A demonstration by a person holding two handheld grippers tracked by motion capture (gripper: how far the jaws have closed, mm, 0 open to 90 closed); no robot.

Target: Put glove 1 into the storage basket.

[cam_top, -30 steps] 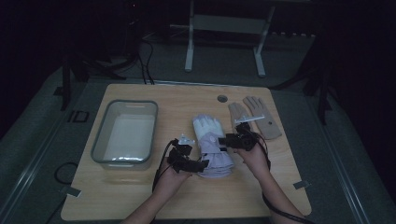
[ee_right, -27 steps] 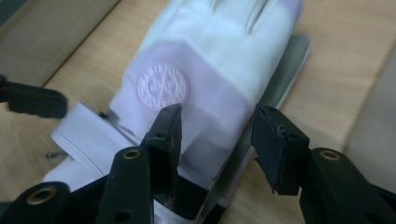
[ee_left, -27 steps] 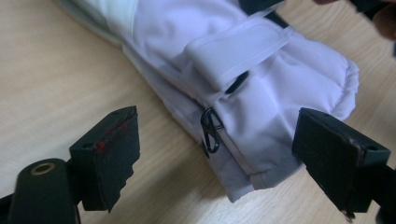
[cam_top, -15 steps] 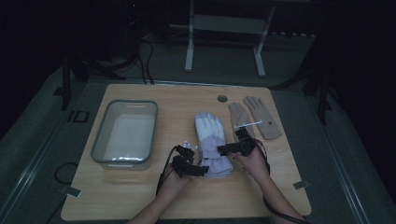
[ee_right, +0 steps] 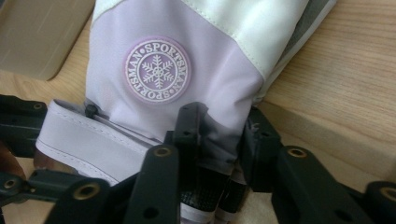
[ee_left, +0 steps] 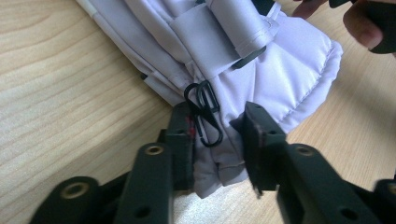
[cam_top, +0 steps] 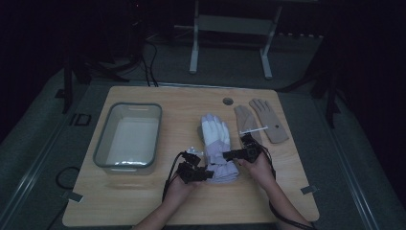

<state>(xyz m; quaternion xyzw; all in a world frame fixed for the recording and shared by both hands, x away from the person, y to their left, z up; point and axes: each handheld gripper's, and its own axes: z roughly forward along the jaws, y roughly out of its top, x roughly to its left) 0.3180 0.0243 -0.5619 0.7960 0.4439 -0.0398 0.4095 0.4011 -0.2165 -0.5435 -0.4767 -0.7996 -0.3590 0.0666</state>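
Note:
A pair of white and lilac ski gloves lies stacked in the middle of the wooden table, cuffs toward me. In the left gripper view my left gripper is shut on the bunched cuff edge of the ski gloves, beside a black clip. My right gripper is shut on the lilac cuff of the ski gloves, just below a round snowflake badge. From above, the left gripper sits at the cuff's left corner and the right gripper at its right side.
A clear plastic bin stands at the table's left. A pair of tan gloves with a white tag strip lies at the back right, near a round hole in the tabletop. A metal stand's legs rise behind the table.
Both grippers have slid a little toward me along the ski gloves, down to the cuff end. The gloves lie where they were.

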